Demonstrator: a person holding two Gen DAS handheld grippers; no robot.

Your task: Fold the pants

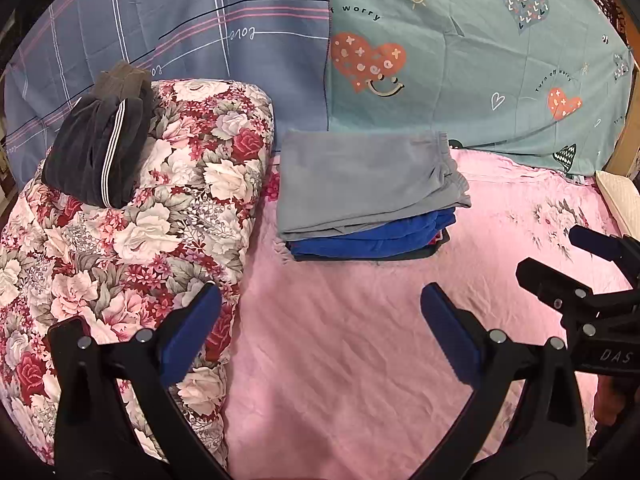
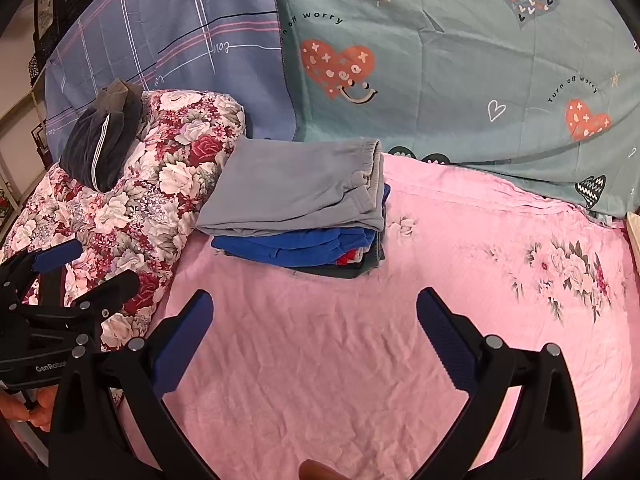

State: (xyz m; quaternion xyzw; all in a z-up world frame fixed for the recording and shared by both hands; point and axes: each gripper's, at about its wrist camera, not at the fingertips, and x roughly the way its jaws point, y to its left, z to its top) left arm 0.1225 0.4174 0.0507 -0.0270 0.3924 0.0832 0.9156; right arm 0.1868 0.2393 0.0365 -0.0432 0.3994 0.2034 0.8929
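Both units idle over the pink bed sheet (image 1: 340, 360): left hand-held gripper (image 1: 320, 332) had its blue pads spread wide with nothing between them, and the right hand-held gripper (image 2: 314, 336) was likewise spread and empty. Folded grey pants (image 1: 360, 184) sat at frame centre on top of a stack, over blue folded pants (image 1: 372, 240) and a dark layer at the bottom, all resting on the sheet just beside the floral quilt (image 1: 160, 220). Dark pants with a white side stripe (image 1: 96, 152) lay bunched on the quilt at upper left, well apart from both grippers. The plaid blue sheet (image 1: 180, 40) and the teal heart-print sheet (image 1: 460, 60) hung behind. View differences: the left wrist view caught the right unit entering at the right edge, with "DAS" lettering on its body; the right wrist view caught the left unit at the left edge over the quilt, with "GenRobot" lettering and the person's fingers (image 2: 36, 408) below it. The right view alone showed a red patch (image 2: 347, 257) in the stack's lower layers clearly, the floral print (image 2: 568, 268) on the sheet at right, and framed pictures (image 2: 52, 4) at upper left. The left view alone showed a cream pillow edge (image 1: 618, 196) at right.
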